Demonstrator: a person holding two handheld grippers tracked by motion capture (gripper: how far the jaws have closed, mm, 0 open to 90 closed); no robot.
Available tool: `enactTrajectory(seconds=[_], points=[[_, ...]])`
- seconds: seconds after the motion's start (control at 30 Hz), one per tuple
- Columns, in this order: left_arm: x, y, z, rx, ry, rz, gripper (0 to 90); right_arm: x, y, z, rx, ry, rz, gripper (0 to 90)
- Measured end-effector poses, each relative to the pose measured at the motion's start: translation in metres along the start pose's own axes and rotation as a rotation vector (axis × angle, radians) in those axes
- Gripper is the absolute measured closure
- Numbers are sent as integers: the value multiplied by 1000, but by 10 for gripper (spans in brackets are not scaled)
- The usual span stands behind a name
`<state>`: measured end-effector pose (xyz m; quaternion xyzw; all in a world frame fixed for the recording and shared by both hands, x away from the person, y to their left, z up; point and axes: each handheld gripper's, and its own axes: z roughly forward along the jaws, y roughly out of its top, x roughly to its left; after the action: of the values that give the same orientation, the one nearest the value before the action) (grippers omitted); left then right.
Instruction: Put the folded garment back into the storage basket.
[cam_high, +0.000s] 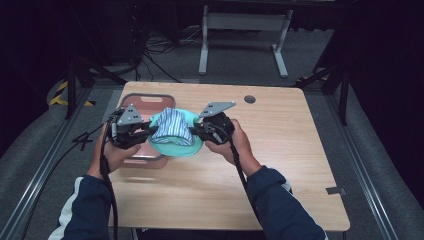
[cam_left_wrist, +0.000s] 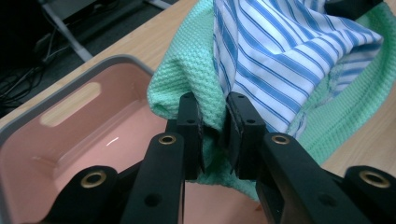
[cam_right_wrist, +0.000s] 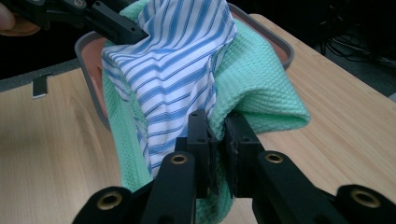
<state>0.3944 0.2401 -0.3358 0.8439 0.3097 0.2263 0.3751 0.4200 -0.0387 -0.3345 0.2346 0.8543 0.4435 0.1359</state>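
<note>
A mint green waffle cloth (cam_high: 176, 145) is stretched between my two grippers, over the right edge of a pink tray (cam_high: 142, 105). A blue-and-white striped cloth (cam_high: 172, 127) is bunched on top of it. My left gripper (cam_high: 146, 131) is shut on the green cloth's (cam_left_wrist: 187, 70) left edge, seen up close between its jaws (cam_left_wrist: 214, 130), with the striped cloth (cam_left_wrist: 289, 51) just beyond. My right gripper (cam_high: 198, 128) is shut on the green cloth's (cam_right_wrist: 261, 79) right side (cam_right_wrist: 218, 144), with the striped cloth (cam_right_wrist: 173, 70) draped beside its jaws.
The pink tray (cam_left_wrist: 84, 135) has a grey rim and a handle slot, and its inside looks bare. The wooden table (cam_high: 280, 150) has a round hole (cam_high: 249, 99) near its far edge. A white metal stand (cam_high: 240, 30) is on the floor beyond.
</note>
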Motion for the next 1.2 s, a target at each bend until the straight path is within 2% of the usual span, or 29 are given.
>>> enactTrajectory(seconds=[0.07, 0.1, 0.2, 0.37, 0.57, 0.9, 1.13, 1.2], points=[[4, -2, -3, -2, 10, -9, 768, 1, 2, 4, -3, 7, -2, 819], [8, -6, -7, -12, 32, -24, 768, 3, 7, 10, -6, 22, -2, 819], [12, -9, -12, -18, 45, -35, 768, 4, 12, 16, -18, 42, 7, 819], [21, -19, -18, -11, 85, -65, 768, 9, 23, 30, -20, 49, -10, 818], [32, -31, -21, 7, 139, -76, 768, 18, 35, 55, -2, 46, -41, 819], [48, -43, -23, 1, 162, -117, 768, 27, 47, 84, 14, 48, -58, 819], [54, -50, -20, 28, 179, -133, 768, 27, 48, 100, 18, 63, -39, 819], [55, -51, -19, 38, 190, -121, 768, 26, 47, 105, 26, 67, -38, 819]])
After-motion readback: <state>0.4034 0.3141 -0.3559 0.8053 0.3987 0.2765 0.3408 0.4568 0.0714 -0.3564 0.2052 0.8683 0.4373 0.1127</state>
